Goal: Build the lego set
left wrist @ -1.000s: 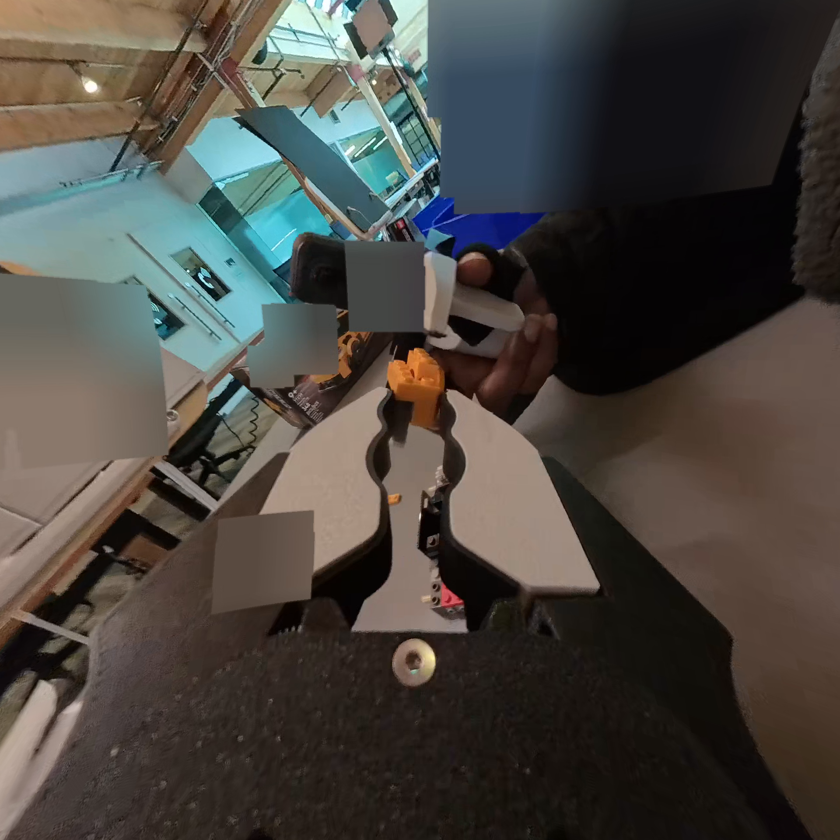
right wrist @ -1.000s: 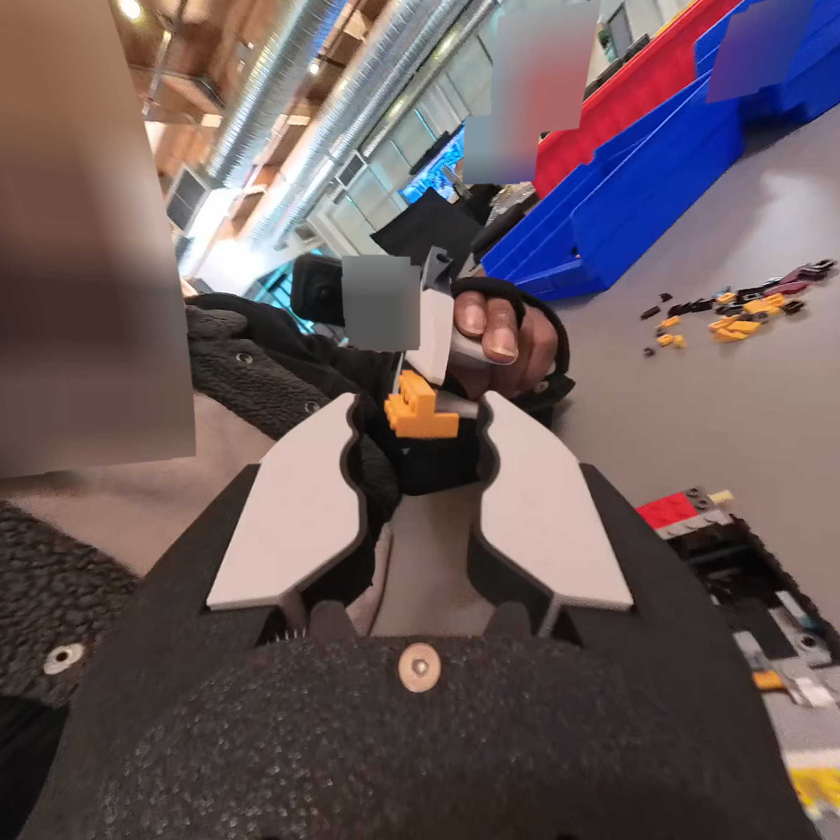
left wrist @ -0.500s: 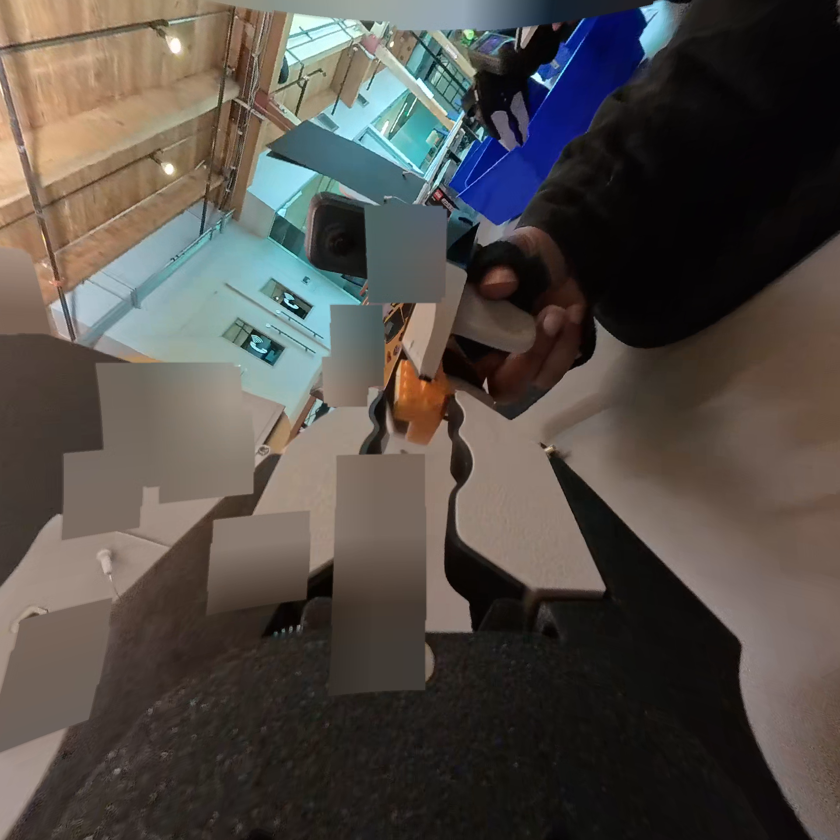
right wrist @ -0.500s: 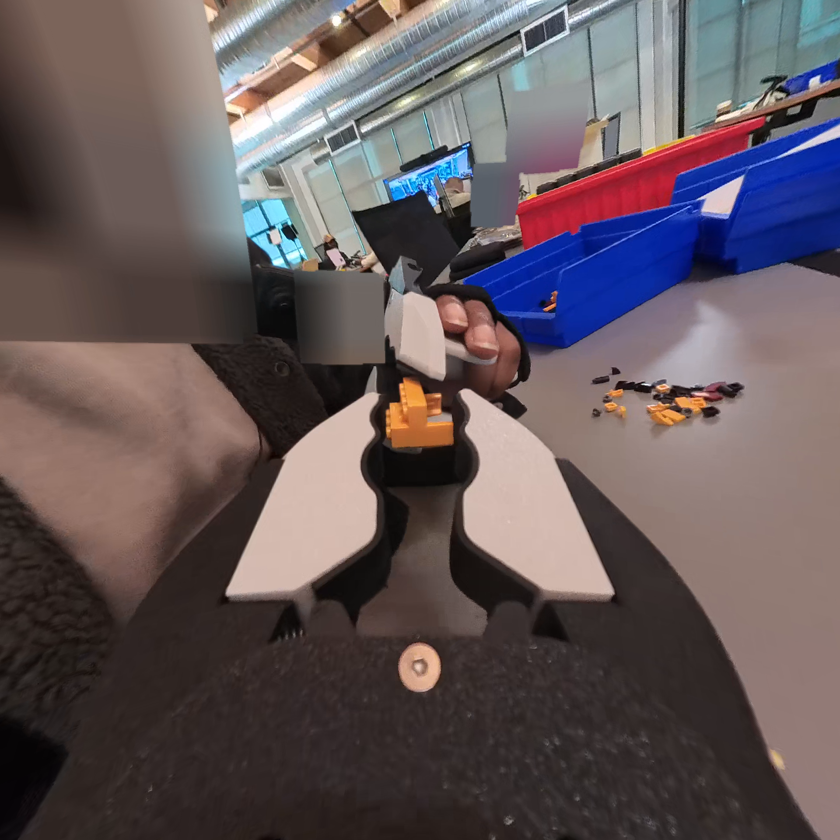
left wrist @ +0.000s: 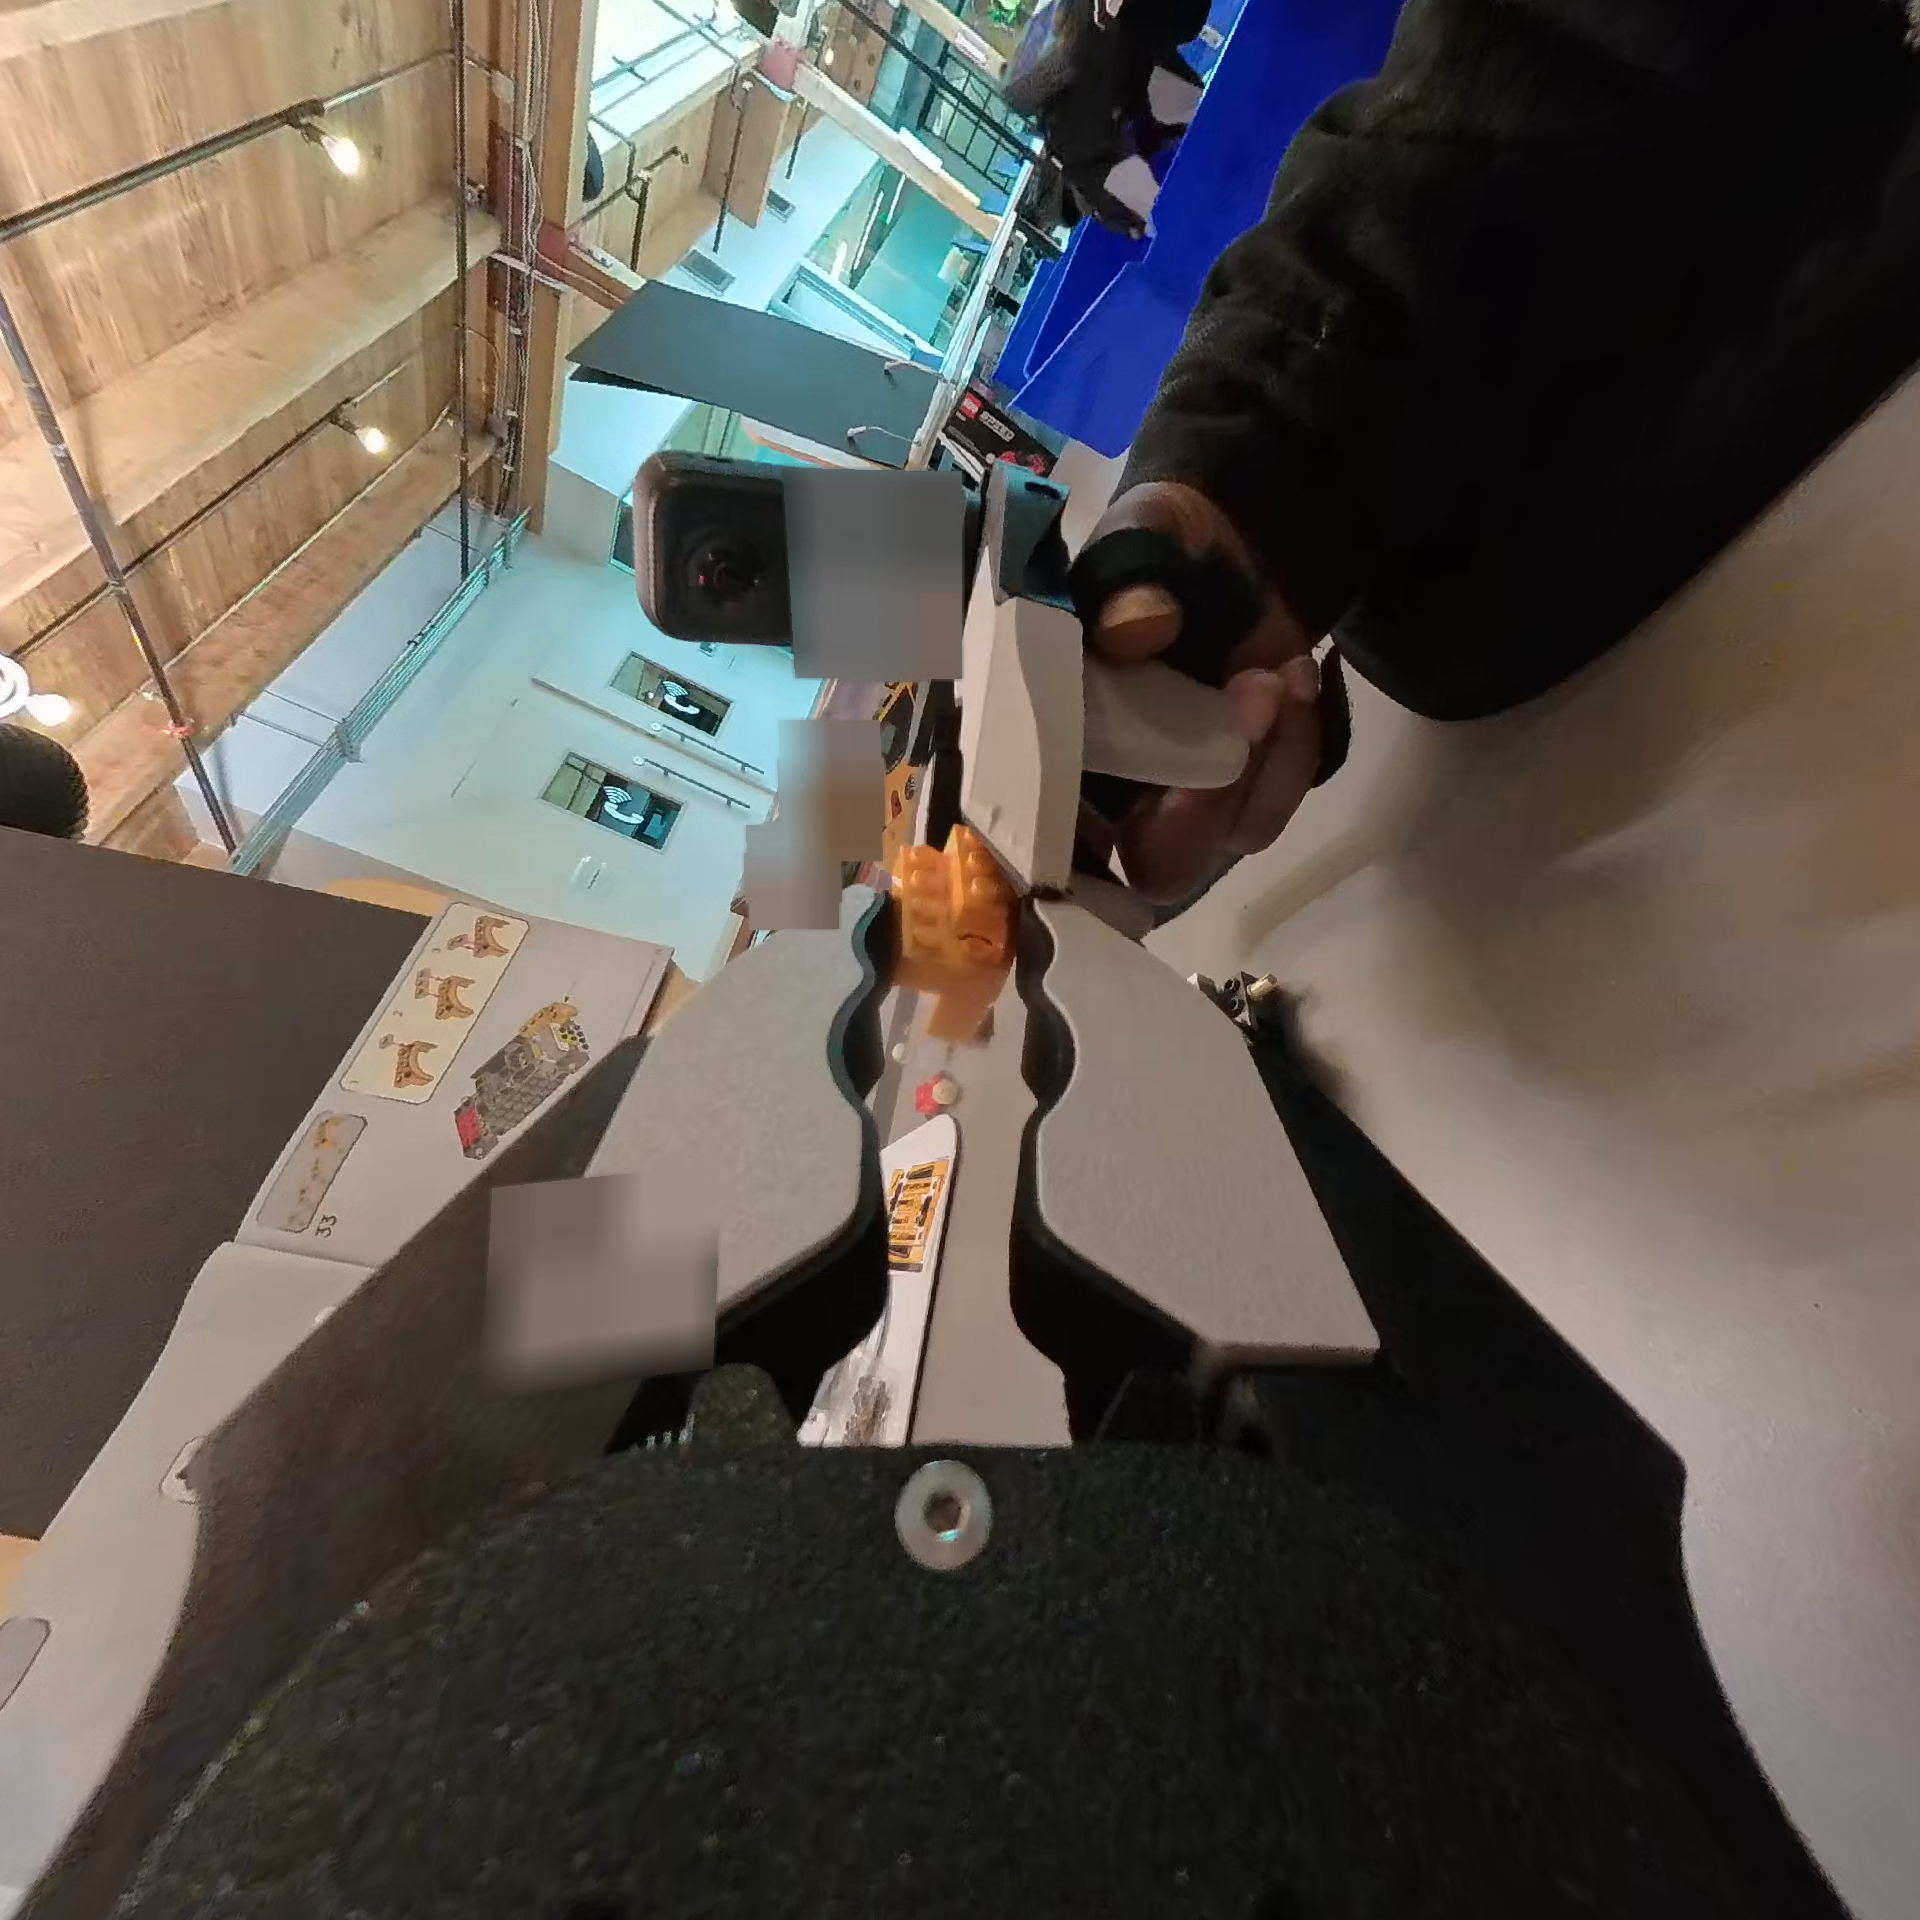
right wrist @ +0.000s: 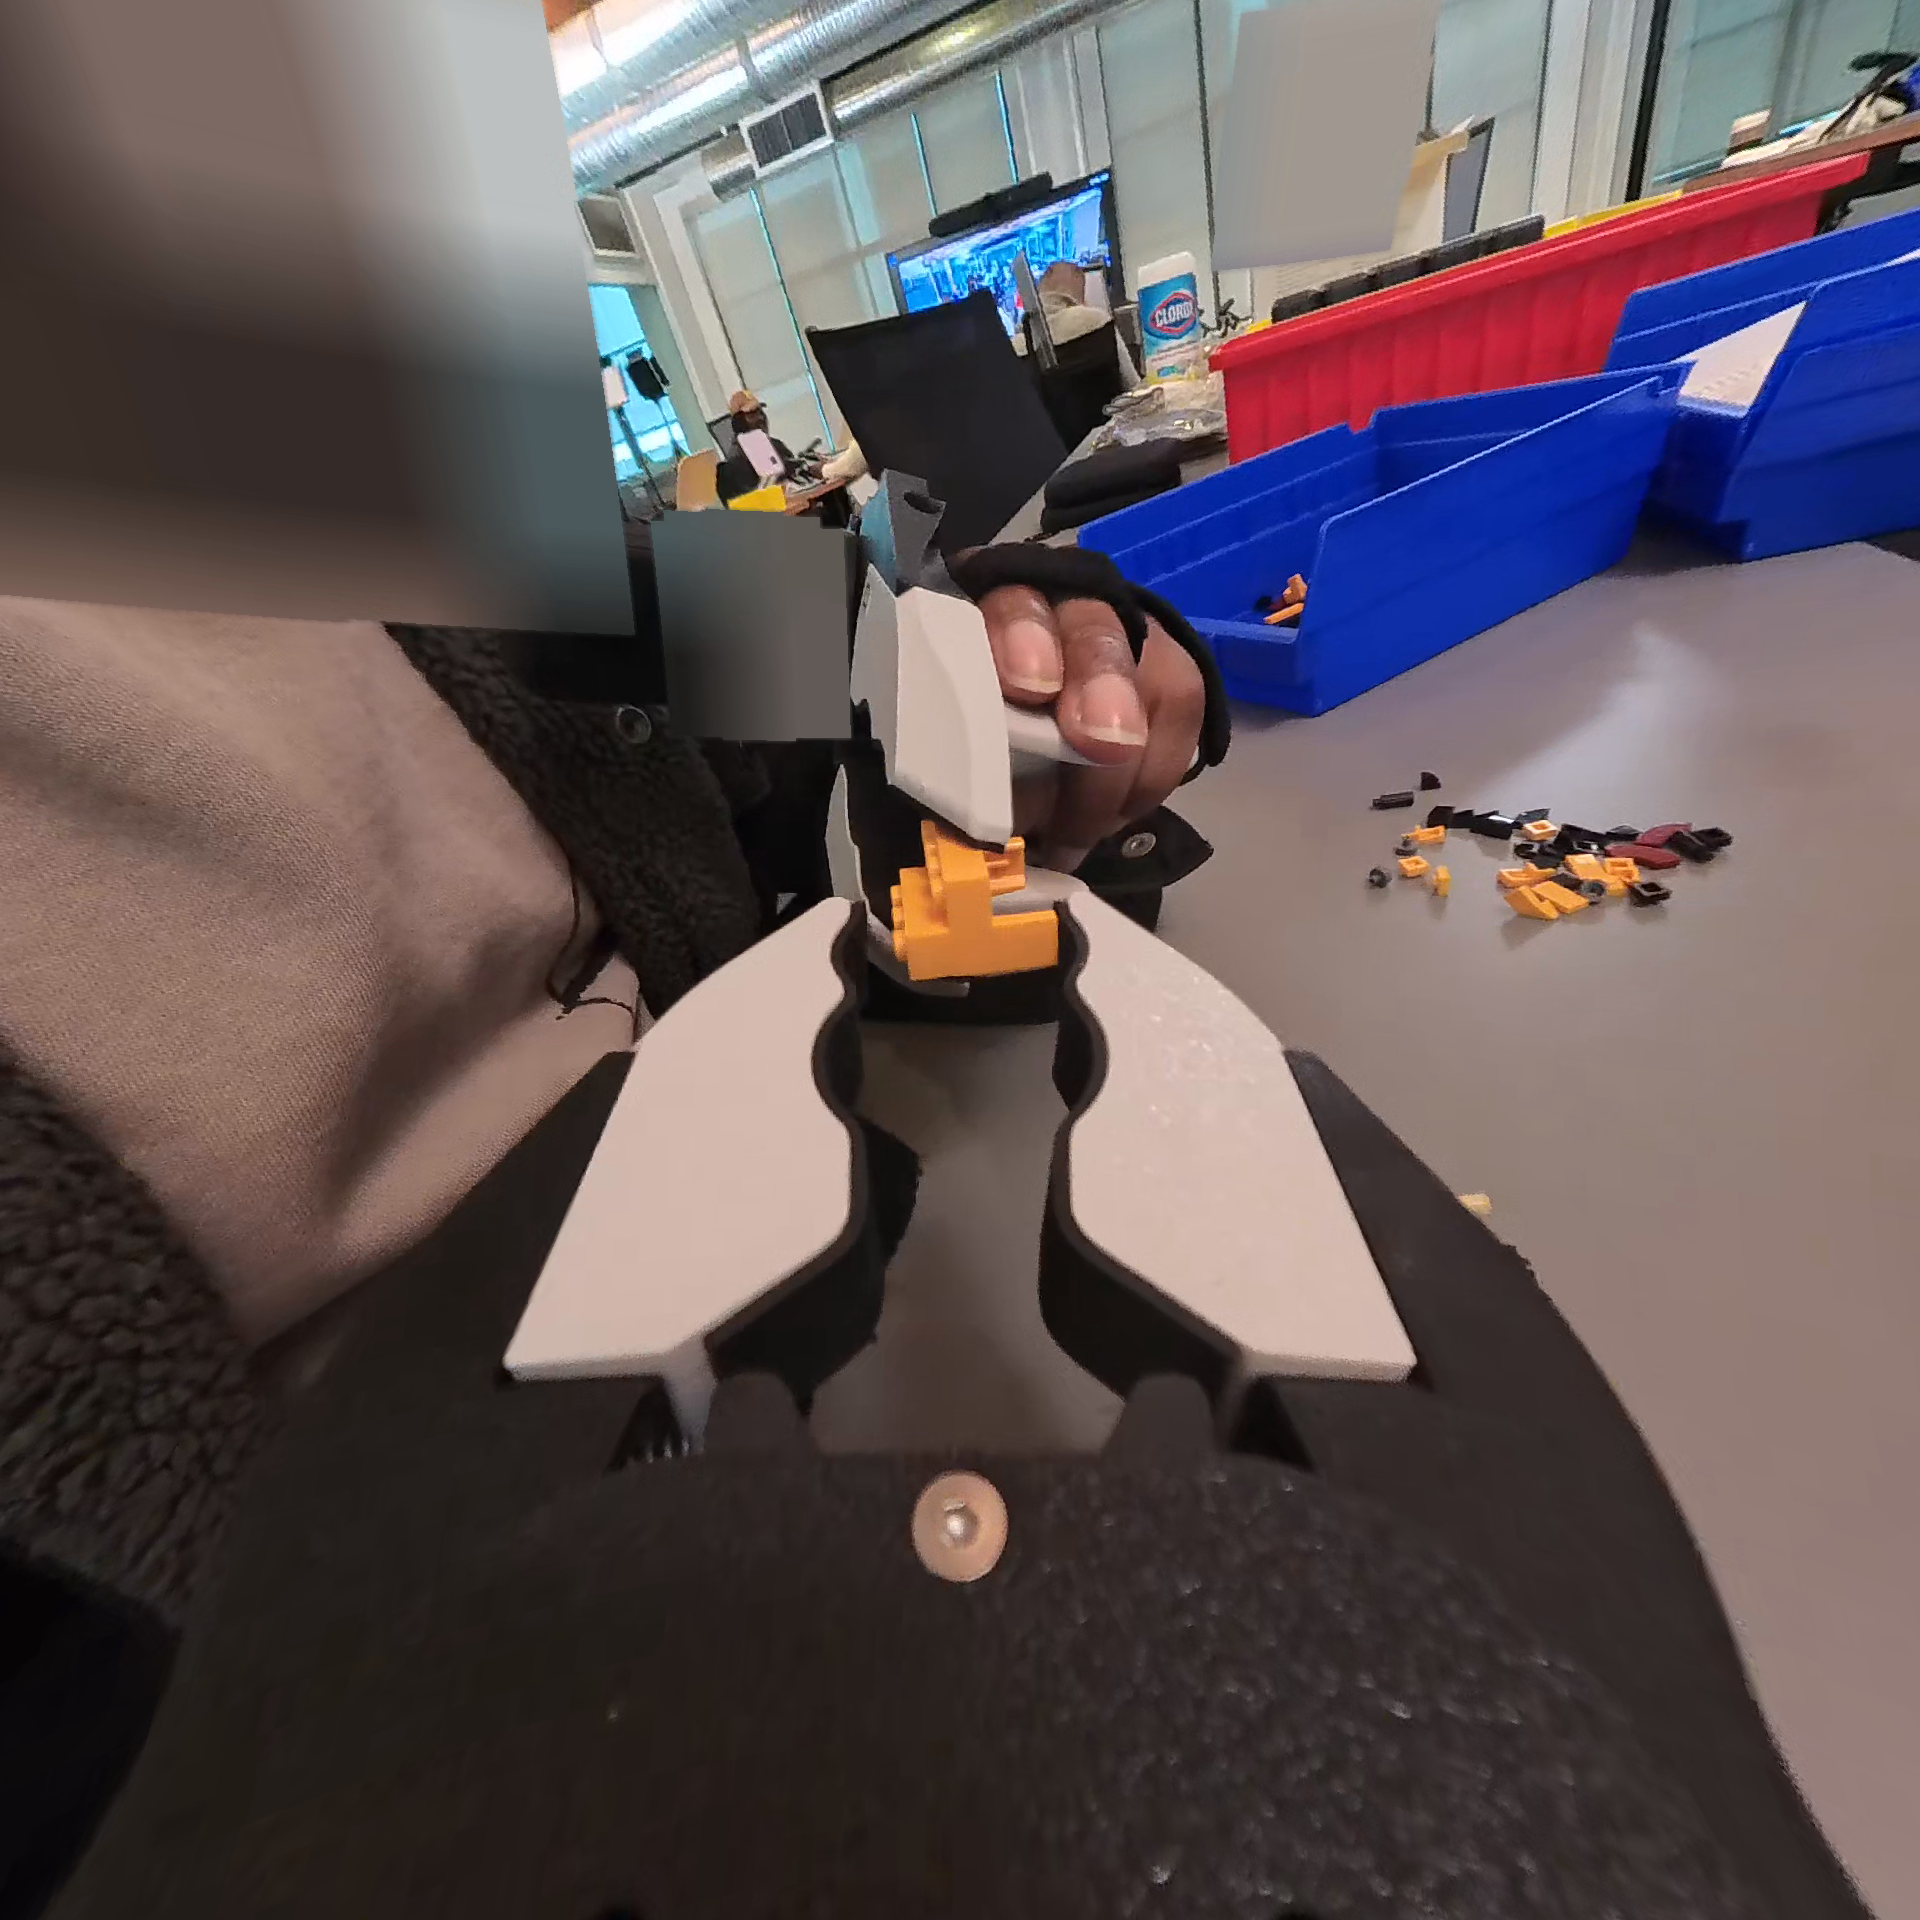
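A small orange lego assembly (left wrist: 951,925) is held in the air between both grippers, close to the person's chest. My left gripper (left wrist: 954,920) is shut on it at the fingertips. My right gripper (right wrist: 958,920) has its jaws narrowed around the same orange assembly (right wrist: 971,920), from the opposite side. In the right wrist view the left gripper's white finger (right wrist: 935,717) presses on the top of the assembly, with a hand behind it. In the left wrist view the right gripper's finger (left wrist: 1018,748) meets the assembly from above.
A pile of loose orange, black and dark red pieces (right wrist: 1558,852) lies on the grey table (right wrist: 1610,1143). Blue bins (right wrist: 1455,520) and a red bin (right wrist: 1507,332) stand behind. The instruction booklet (left wrist: 468,1039) and a sticker sheet (left wrist: 914,1205) lie below the left gripper. My left and right fingertips are right by each other.
The right gripper's jaws have closed in on the orange assembly. Both grippers have turned together, so the table levels out in the right view and the booklet comes into the left view.
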A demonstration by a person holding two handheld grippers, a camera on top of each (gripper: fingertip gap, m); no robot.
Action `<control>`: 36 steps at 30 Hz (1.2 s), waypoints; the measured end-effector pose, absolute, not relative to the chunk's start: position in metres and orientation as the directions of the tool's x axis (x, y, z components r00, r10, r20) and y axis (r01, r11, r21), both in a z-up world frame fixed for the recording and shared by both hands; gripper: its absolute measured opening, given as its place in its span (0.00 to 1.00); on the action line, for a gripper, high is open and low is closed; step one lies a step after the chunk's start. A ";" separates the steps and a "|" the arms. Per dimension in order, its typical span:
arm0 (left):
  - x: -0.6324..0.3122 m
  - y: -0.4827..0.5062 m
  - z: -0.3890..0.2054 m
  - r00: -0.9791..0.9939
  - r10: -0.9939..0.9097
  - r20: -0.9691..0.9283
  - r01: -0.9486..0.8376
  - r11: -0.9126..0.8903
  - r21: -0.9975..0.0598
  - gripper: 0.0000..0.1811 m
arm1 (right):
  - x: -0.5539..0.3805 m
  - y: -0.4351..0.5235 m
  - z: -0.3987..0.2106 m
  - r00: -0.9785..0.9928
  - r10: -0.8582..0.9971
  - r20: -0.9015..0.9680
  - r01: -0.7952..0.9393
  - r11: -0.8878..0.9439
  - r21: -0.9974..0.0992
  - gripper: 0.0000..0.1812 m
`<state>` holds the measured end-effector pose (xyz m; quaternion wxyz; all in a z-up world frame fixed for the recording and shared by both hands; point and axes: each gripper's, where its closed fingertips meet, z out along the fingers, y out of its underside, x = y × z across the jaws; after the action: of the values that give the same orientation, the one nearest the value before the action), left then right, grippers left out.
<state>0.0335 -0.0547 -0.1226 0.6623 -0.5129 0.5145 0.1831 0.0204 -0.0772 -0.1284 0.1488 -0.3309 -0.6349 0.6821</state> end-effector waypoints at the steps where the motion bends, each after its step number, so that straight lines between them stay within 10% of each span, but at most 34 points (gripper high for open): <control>1: 0.034 -0.055 -0.123 0.404 -0.288 -0.868 -0.769 0.407 -0.493 0.12 | 0.021 -0.077 -0.129 -0.738 0.618 -0.270 0.223 -0.155 -0.962 0.18; 25: 0.016 -0.043 -0.131 0.668 -0.552 -0.499 -0.457 0.225 -0.861 0.11 | 0.011 -0.061 -0.127 -0.633 0.436 -0.640 0.449 -0.466 -0.762 0.14; 36: -0.019 -0.023 -0.144 0.769 -0.624 0.136 0.013 -0.197 -0.980 0.11 | 0.001 0.007 -0.138 -0.417 0.788 -0.453 0.306 -0.348 -0.886 0.18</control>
<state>-0.0192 -0.0235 -0.1441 0.5977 -0.7262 0.2103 -0.2668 0.0012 0.0067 -0.1380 0.1864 -0.5067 -0.5398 0.6458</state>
